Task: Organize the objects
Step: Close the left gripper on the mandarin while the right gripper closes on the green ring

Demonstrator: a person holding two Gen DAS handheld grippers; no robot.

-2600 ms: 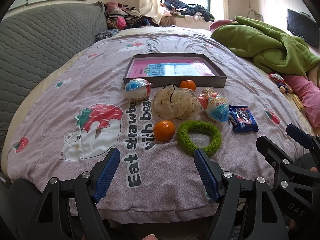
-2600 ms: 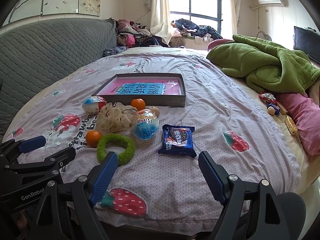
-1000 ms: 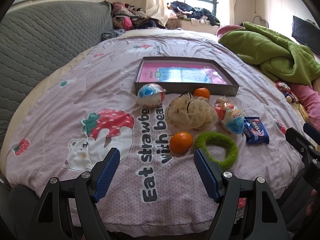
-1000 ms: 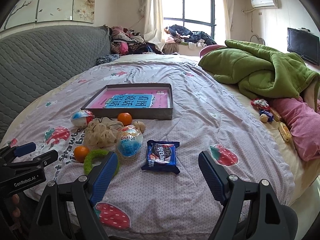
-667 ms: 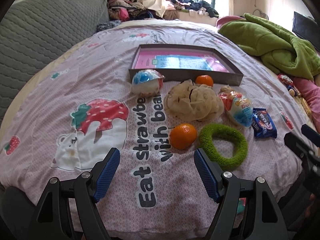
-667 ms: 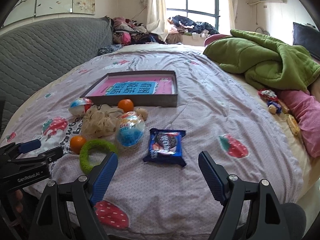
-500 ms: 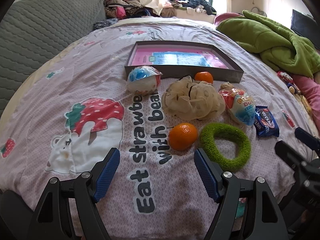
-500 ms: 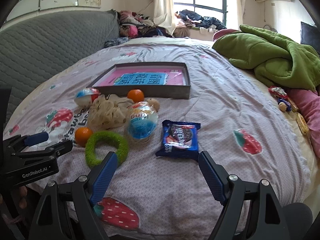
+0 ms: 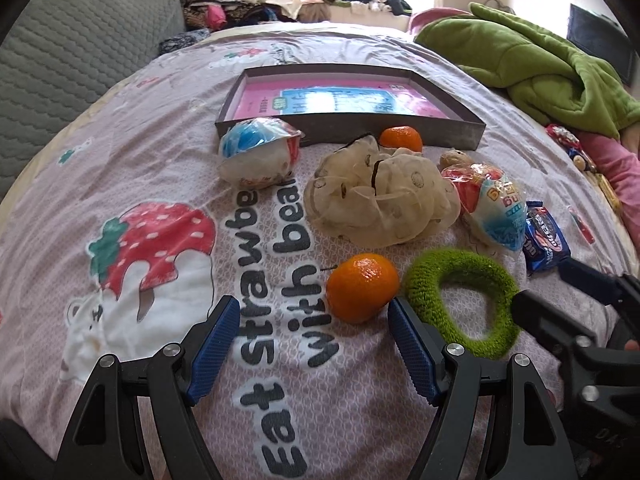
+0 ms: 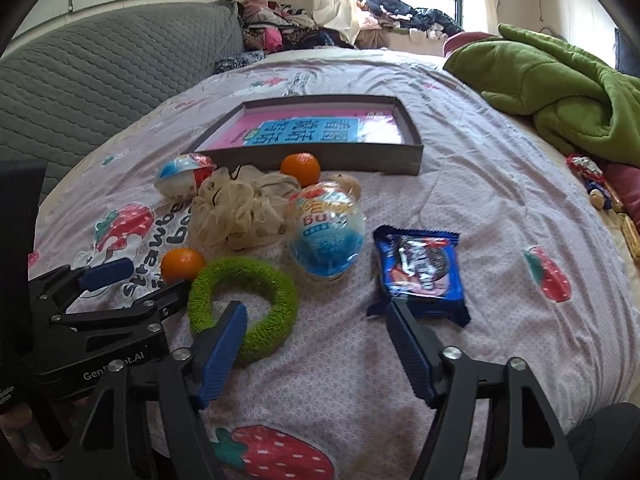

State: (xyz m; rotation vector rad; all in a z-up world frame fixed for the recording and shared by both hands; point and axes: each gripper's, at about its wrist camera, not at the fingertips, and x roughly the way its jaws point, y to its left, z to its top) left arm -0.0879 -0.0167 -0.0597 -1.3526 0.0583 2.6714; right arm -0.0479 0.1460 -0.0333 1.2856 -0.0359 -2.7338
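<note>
Both grippers hang over the near edge of the strawberry-print bedspread [image 9: 132, 168]; the left gripper [image 9: 312, 340] has its fingers spread and empty, with the near tangerine [image 9: 362, 287] just beyond its right fingertip. The right gripper [image 10: 316, 344] has just been closing its jaws, nothing pinched, left finger over the green ring [image 10: 244, 300], right finger at the blue cookie packet [image 10: 420, 270]. The shallow grey box [image 10: 320, 156] lies farther back, a second tangerine [image 10: 300, 168], a cream mesh pouf [image 10: 236, 208] and two wrapped eggs before it.

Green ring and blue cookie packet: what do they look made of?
Green ring: looks like soft chenille or plush fabric, matte; its surface is fuzzy and tufted. What is inside cannot be told. Blue cookie packet: seems a glossy plastic film wrapper, with crimped, serrated end seals, wrinkles and light glints.
</note>
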